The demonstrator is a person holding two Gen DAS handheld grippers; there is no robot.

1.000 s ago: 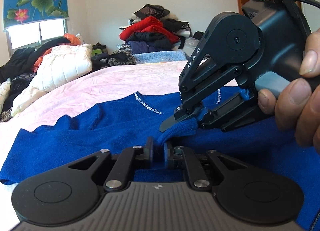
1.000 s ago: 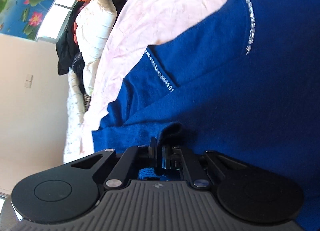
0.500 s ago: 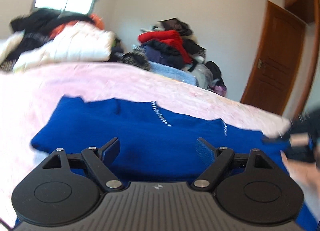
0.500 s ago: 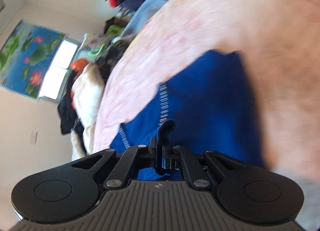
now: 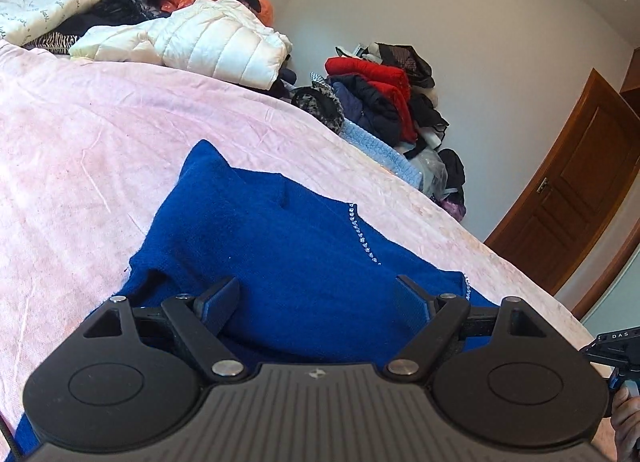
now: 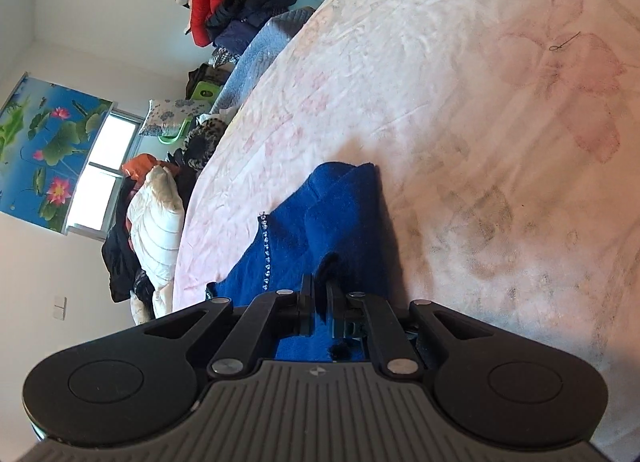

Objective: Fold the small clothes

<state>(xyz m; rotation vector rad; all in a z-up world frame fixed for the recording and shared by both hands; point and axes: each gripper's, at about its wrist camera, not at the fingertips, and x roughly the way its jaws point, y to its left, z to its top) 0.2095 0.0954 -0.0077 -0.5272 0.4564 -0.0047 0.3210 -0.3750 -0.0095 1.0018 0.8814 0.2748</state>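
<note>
A blue knit sweater (image 5: 280, 238) with a rhinestone-trimmed neckline lies on the pink bedspread (image 5: 80, 133). My left gripper (image 5: 316, 298) is open and empty, hovering just above the sweater's near part. My right gripper (image 6: 319, 294) is shut on a fold of the blue sweater (image 6: 340, 213), near its right edge on the bedspread (image 6: 480, 101). The right gripper's body also shows at the lower right edge of the left wrist view (image 5: 616, 346), held by a hand.
A white puffer jacket (image 5: 208, 41) and dark clothes lie at the bed's far left. A pile of red and dark clothes (image 5: 380, 97) stands by the wall. A brown door (image 5: 572, 197) is at the right. A window with a lotus blind (image 6: 60, 149) is behind.
My left gripper let go of the sweater fold and opened, then swung left. My right gripper kept its hold and carried its part of the sweater toward the right edge.
</note>
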